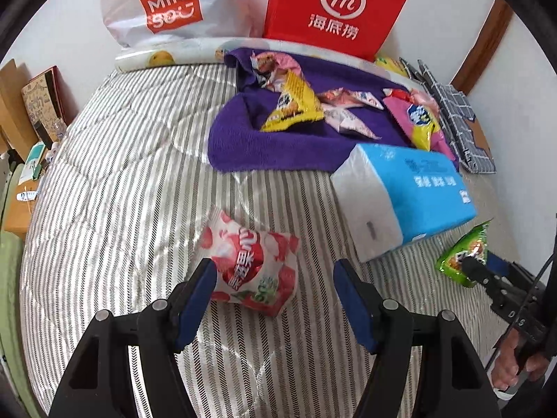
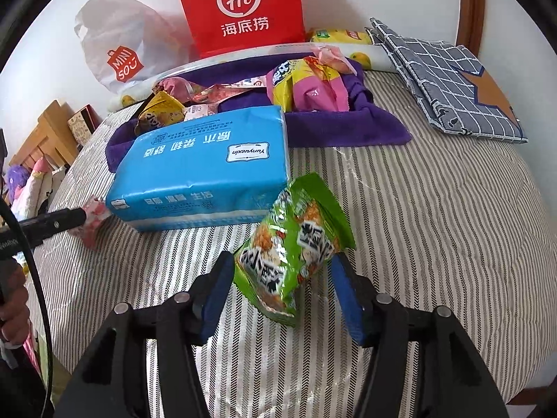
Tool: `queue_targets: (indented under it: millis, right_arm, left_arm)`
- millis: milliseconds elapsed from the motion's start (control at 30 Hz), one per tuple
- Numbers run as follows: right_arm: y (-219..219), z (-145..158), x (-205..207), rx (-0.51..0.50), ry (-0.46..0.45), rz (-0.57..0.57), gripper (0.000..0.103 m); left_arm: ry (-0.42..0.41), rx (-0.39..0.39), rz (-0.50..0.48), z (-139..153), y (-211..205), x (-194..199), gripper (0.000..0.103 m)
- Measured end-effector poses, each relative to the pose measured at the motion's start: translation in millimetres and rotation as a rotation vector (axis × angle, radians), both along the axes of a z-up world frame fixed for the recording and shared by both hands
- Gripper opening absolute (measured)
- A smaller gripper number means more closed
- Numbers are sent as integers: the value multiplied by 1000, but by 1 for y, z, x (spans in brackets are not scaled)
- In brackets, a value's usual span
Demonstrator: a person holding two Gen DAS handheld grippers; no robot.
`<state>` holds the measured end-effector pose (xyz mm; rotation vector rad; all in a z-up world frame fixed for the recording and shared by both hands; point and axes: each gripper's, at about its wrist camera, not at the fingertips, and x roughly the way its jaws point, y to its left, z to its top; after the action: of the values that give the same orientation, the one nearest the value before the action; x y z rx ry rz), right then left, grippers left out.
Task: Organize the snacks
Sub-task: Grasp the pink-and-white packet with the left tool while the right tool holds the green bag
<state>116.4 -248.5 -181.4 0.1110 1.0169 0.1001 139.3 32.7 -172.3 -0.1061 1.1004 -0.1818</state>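
Note:
A red-and-white strawberry snack packet [image 1: 256, 271] lies on the striped bed cover between the fingers of my left gripper [image 1: 275, 264]. The gripper is open: its left pad is at the packet's edge and its right pad is well clear. A green snack packet [image 2: 296, 244] stands tilted between the fingers of my right gripper [image 2: 282, 261]. This gripper is open too, with bedding showing between the packet and the right pad. Farther back, a purple towel [image 1: 278, 146] holds several more snack packets [image 1: 292, 104].
A blue tissue pack [image 1: 410, 191] lies between the two packets and the towel. A red paper bag [image 1: 334, 7] and a white plastic bag [image 1: 167, 3] lean on the wall behind. A checked fabric bag [image 2: 449, 83] lies at the right. A bedside table [image 1: 21, 195] stands at the left.

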Motion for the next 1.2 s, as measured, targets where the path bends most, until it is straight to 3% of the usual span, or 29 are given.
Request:
queue_targets:
  millis: [333, 500, 767, 833, 933, 1200]
  right_arm:
    - [-3, -1, 4, -3, -3, -18, 62]
    - [-3, -10, 12, 5, 16, -28, 62]
    - [2, -21, 17, 18, 20, -19, 59]
    - [1, -20, 16, 24, 17, -17, 52]
    - [-3, -16, 14, 41, 12, -19, 49]
    - [-13, -1, 1, 32, -27, -40, 49]
  left_arm:
    - [21, 36, 39, -17, 5, 10, 68]
    - [12, 89, 42, -23, 1, 16, 71]
    - [-5, 100, 44, -25, 0, 22, 71]
    - [-16, 94, 48, -23, 2, 21, 50]
    - [-12, 53, 37, -20, 5, 22, 36]
    - [-26, 15, 23, -7, 5, 9, 30]
